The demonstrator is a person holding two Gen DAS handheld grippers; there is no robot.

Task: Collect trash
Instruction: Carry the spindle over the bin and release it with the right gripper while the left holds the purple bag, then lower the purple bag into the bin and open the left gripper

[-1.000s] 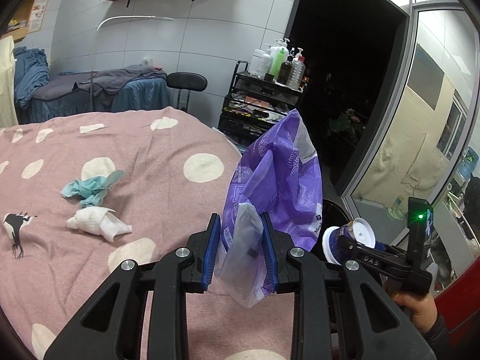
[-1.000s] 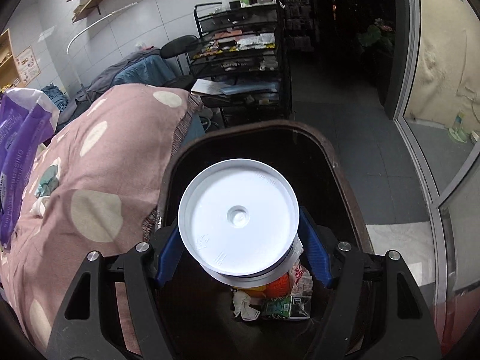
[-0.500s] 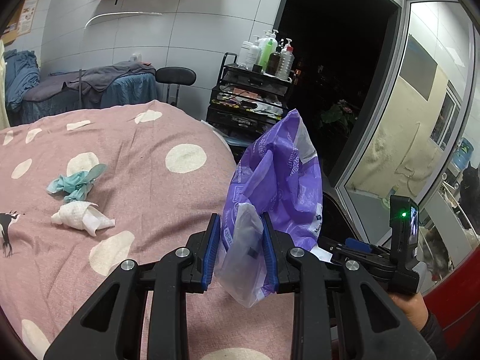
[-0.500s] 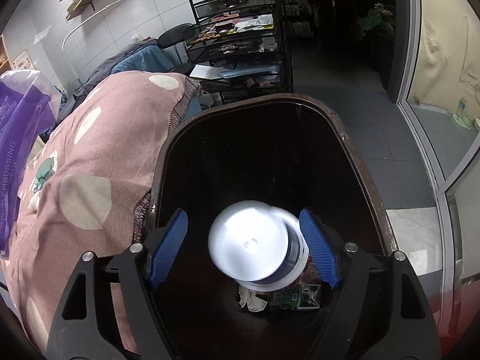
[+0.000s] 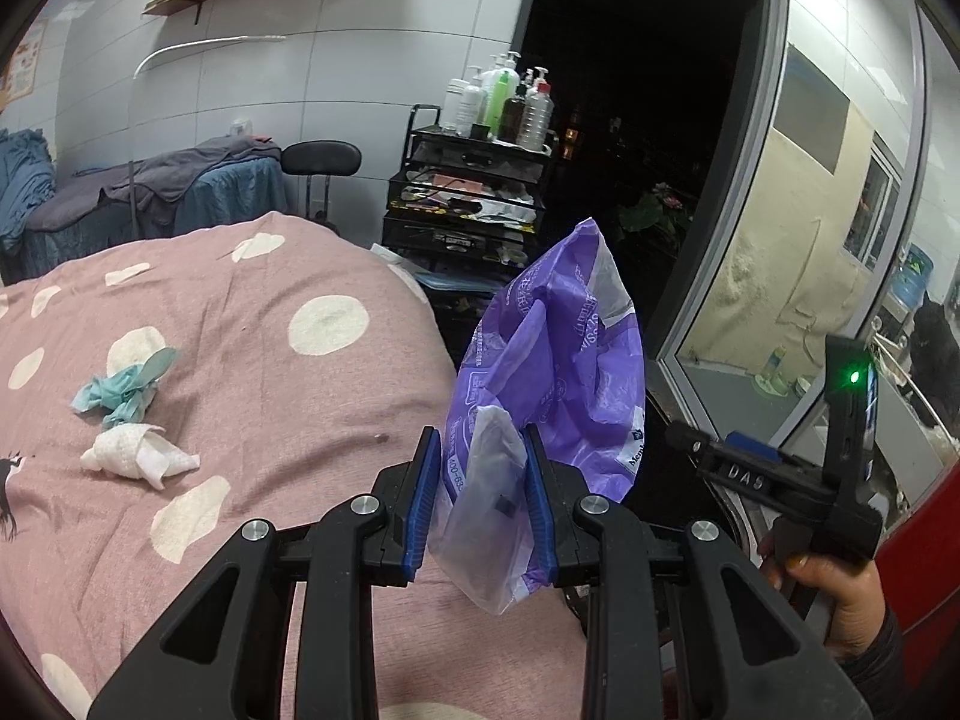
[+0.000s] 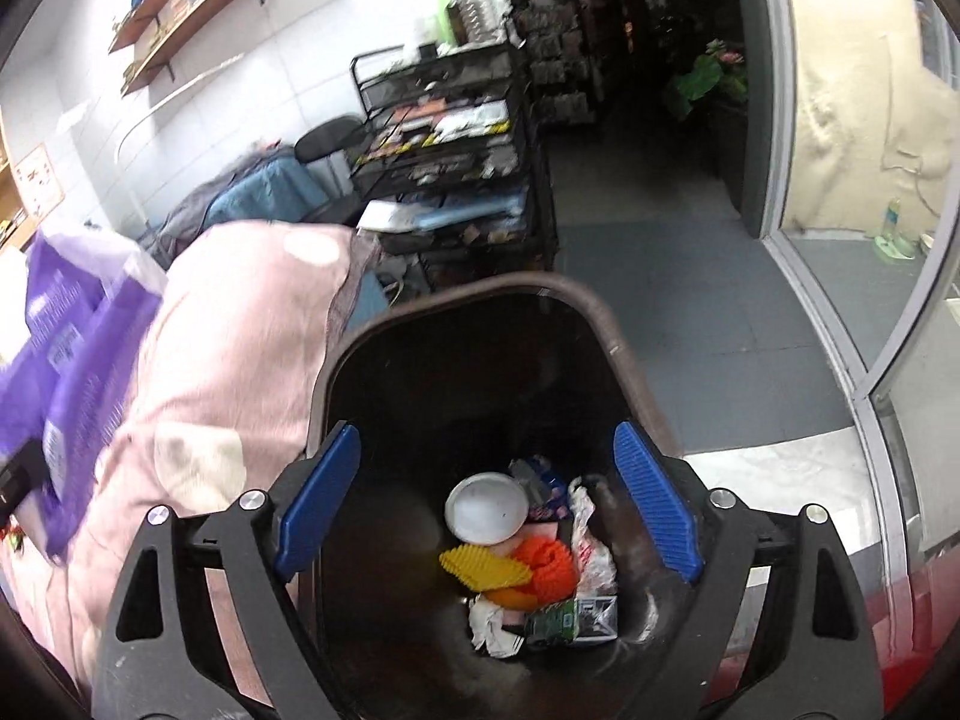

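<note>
My left gripper (image 5: pixel 480 504) is shut on a crumpled purple plastic bag (image 5: pixel 552 372), held upright above the pink dotted bed cover (image 5: pixel 252 336). The same purple bag (image 6: pixel 66 336) shows at the left of the right wrist view. My right gripper (image 6: pixel 489 504) hangs over the dark trash bin (image 6: pixel 606 330), its jaws opening with nothing between them. A white-lidded cup (image 6: pixel 487 509) lies at the bin's bottom among orange, yellow and paper trash. On the bed lie a teal wad (image 5: pixel 123 387) and a white tissue wad (image 5: pixel 138 456).
A black wire cart (image 5: pixel 474 204) with bottles on top stands behind the bed, a black stool (image 5: pixel 321 159) beside it. A glass door (image 5: pixel 798 228) is at the right. A person's hand (image 5: pixel 840 594) holds the right gripper's handle.
The right gripper opened and let go of the white-lidded cup, which fell to the bottom of the bin. The left gripper still grips the purple bag and shifted slightly.
</note>
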